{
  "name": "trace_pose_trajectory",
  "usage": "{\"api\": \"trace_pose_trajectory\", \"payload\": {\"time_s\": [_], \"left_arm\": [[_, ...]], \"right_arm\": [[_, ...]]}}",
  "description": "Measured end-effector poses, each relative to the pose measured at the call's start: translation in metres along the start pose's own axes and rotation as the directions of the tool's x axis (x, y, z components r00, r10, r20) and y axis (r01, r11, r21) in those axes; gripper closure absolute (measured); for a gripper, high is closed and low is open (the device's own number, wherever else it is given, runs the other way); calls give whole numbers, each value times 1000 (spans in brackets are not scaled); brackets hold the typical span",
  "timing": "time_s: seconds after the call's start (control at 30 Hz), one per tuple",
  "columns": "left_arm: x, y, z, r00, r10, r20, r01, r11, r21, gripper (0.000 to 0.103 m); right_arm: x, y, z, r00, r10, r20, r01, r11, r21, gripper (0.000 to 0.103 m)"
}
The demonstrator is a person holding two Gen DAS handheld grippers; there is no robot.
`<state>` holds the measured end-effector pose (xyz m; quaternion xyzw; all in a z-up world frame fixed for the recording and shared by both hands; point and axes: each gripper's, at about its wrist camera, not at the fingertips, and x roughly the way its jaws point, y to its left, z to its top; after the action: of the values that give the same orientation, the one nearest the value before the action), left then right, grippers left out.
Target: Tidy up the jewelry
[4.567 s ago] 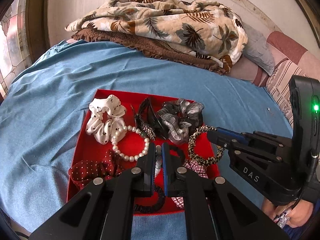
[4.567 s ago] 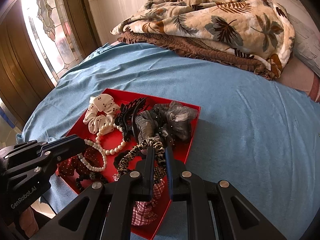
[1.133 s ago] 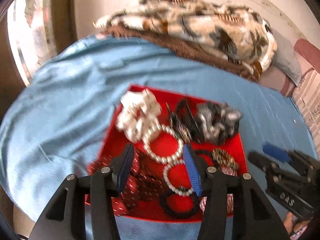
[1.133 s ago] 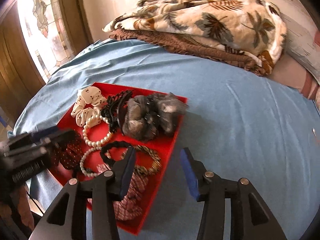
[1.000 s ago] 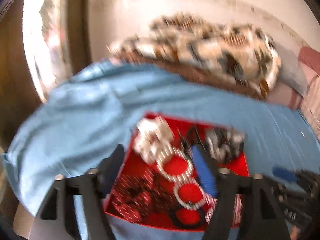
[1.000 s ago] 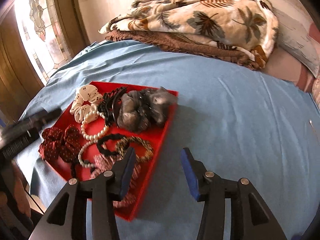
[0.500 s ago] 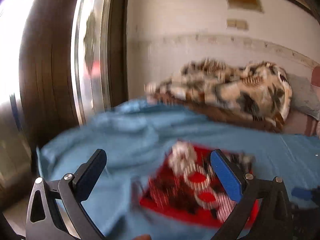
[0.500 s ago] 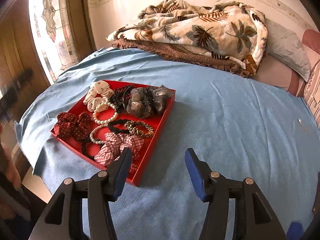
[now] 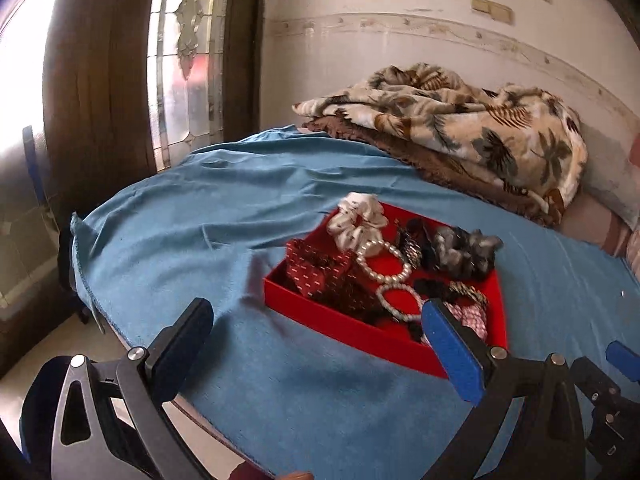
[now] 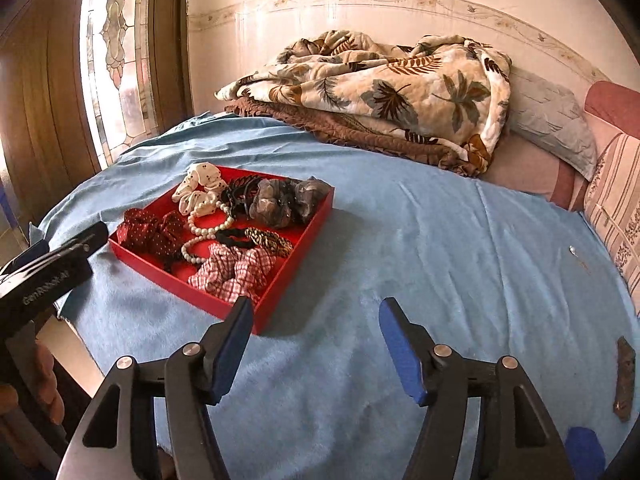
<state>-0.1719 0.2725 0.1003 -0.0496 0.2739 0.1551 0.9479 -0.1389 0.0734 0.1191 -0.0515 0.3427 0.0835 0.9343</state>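
Now pulled back from the red tray point(image 10: 280, 292), left gripper point(image 9: 320, 344) and right gripper point(image 10: 316, 344) both spread wide, empty; jewelry all inside, sorting apparently finished.

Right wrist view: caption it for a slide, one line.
Open right gripper hovers over the blue bedspread near a red tray of scrunchies and pearl bracelets.

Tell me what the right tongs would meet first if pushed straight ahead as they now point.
Probably the blue bedspread itself. The right tongs are open, aimed just right of the red tray corner; further on lies the leaf-print blanket. Depth is hard to judge.
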Motion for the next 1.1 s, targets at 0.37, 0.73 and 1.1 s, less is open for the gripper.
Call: {"api": "trace_pose_trajectory", "payload": {"time_s": [0.37,0.73,1.1], "left_arm": [[2,-17,-4,999,-31,-8,32,996,79,0],[5,-20,-6,1000,-14,-19,16,994,111,0],[8,-24,-10,999,-20,-35,25,991,133,0]], "right_arm": [[4,-11,-12,996,-83,10,83,996,37,33],[9,-5,-15,996,-91,0,91,995,27,27],[11,-7,-16,996,-94,-7,94,995,35,27]]}}
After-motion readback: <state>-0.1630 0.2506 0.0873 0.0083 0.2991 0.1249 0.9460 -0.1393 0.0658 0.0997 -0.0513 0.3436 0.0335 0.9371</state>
